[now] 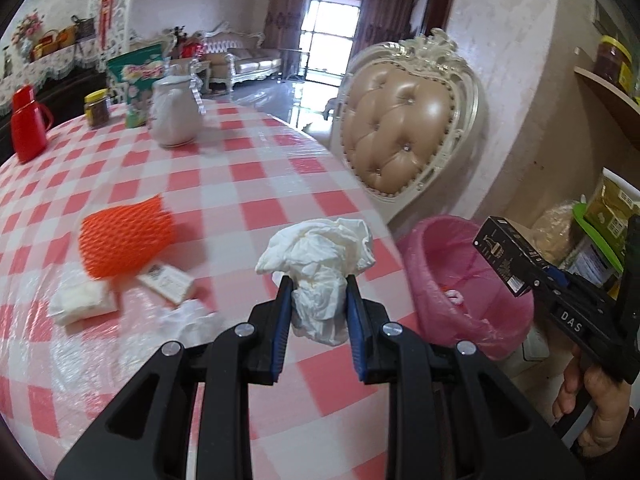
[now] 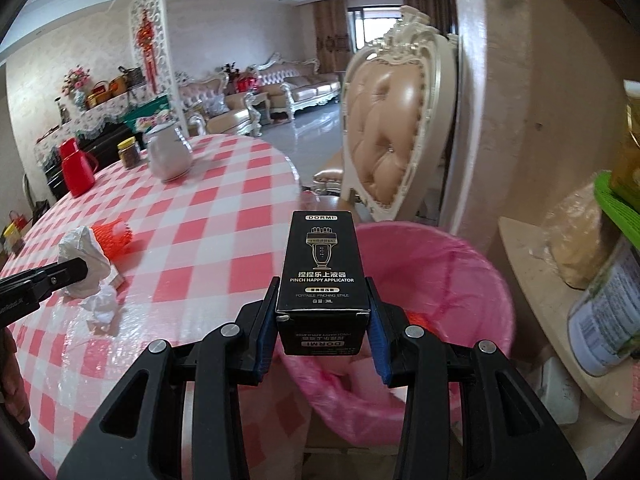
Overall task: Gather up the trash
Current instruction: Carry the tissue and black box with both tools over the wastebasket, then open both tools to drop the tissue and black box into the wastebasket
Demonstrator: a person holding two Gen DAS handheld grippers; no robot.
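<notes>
Room: a dining corner opened onto a bright lounge; a round table point(image 1: 248, 184) under a pink-and-white checked cloth filled the left of both views.
Far left of table: a red flask point(image 1: 28, 124), a jar point(image 1: 97, 108) and a white teapot point(image 1: 176, 116) stood well back from the work.
Loose trash: an orange foam net point(image 1: 124, 236), a small card box point(image 1: 168, 282) and white tissue scraps point(image 1: 82, 300) lay near the table's front edge.
Left gripper point(image 1: 318, 304): its blue pads were pinched on a crumpled tissue wad point(image 1: 320, 264), held above the cloth near the table's rim.
Bin: a pink-lined bin point(image 2: 448, 280) stood just beside the table, below its edge, mouth open.
Right gripper point(image 2: 322, 312): clamped on a black carton point(image 2: 322, 276), held just over the bin's near rim.
Step in hand, as I judged it: carrying both pieces to the bin; best to bring each fully over the mouth before letting go, the light tissue especially.
Room to move: a padded chair point(image 2: 392, 128) stood behind the bin and a cluttered shelf point(image 2: 560, 320) on the right, so the clear way in was from the table side.
</notes>
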